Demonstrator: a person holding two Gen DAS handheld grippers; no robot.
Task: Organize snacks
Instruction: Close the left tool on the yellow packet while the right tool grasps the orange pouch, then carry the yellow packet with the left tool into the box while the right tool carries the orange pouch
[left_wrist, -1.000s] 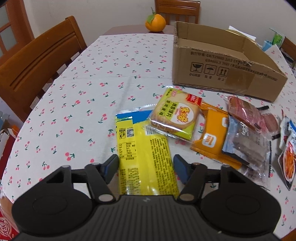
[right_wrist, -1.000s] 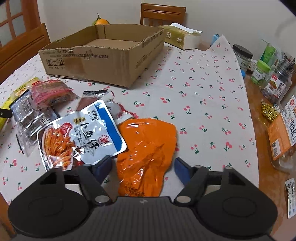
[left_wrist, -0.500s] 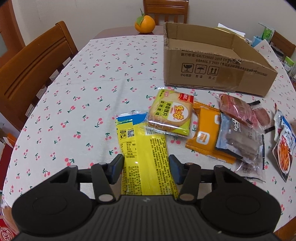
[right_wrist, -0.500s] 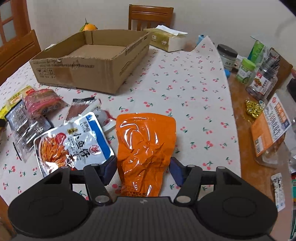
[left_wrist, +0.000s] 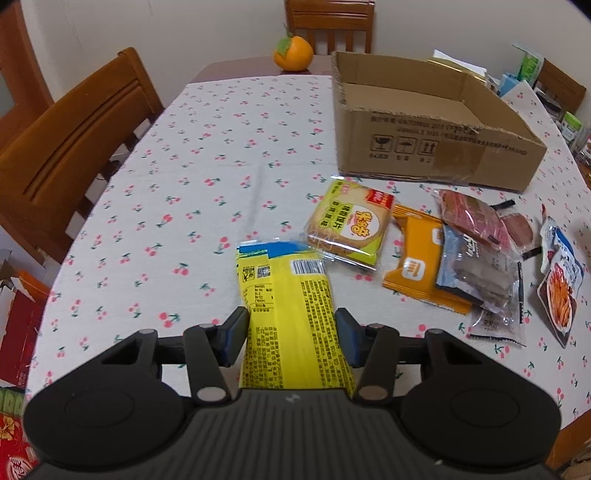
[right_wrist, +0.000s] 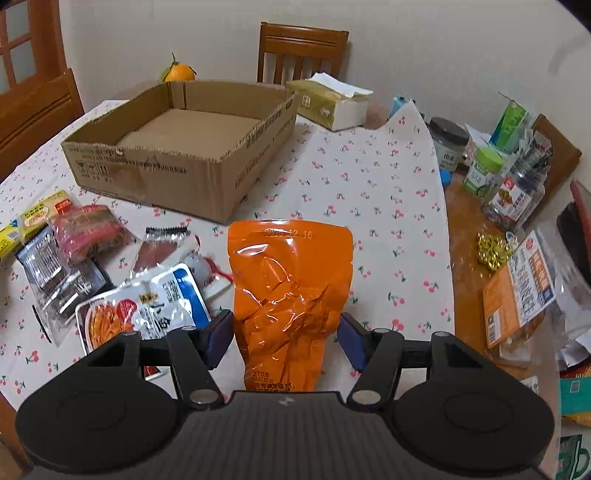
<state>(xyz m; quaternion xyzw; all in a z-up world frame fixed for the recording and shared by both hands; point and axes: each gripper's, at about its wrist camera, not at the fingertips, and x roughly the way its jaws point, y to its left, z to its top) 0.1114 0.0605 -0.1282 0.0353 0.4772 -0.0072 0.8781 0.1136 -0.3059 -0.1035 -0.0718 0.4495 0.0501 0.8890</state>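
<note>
My left gripper (left_wrist: 291, 332) is shut on a long yellow snack packet (left_wrist: 284, 295), which is raised a little off the cherry-print tablecloth (left_wrist: 207, 155). My right gripper (right_wrist: 285, 338) is shut on a crinkled orange pouch (right_wrist: 291, 280), also held above the cloth. An open cardboard box (left_wrist: 436, 155) (right_wrist: 147, 173) with nothing in it stands at the far side. Between the grippers lie loose snacks: a green-yellow biscuit pack (left_wrist: 349, 223), a small orange packet (left_wrist: 417, 266), a red packet (left_wrist: 469, 218), a dark clear packet (left_wrist: 476, 273) and a white-and-blue fish snack (right_wrist: 147, 314).
An orange fruit (left_wrist: 293, 55) sits at the far table end beside wooden chairs (left_wrist: 74, 136). A tissue box (right_wrist: 328, 105) lies behind the cardboard box. Jars (right_wrist: 448, 144), bottles and packets crowd the bare wood (right_wrist: 469, 236) on the right. A red carton (left_wrist: 18, 332) stands left of the table.
The left jaws have closed in on the yellow packet. Both grippers have risen, and the yellow packet and the orange pouch have come up off the cloth with them.
</note>
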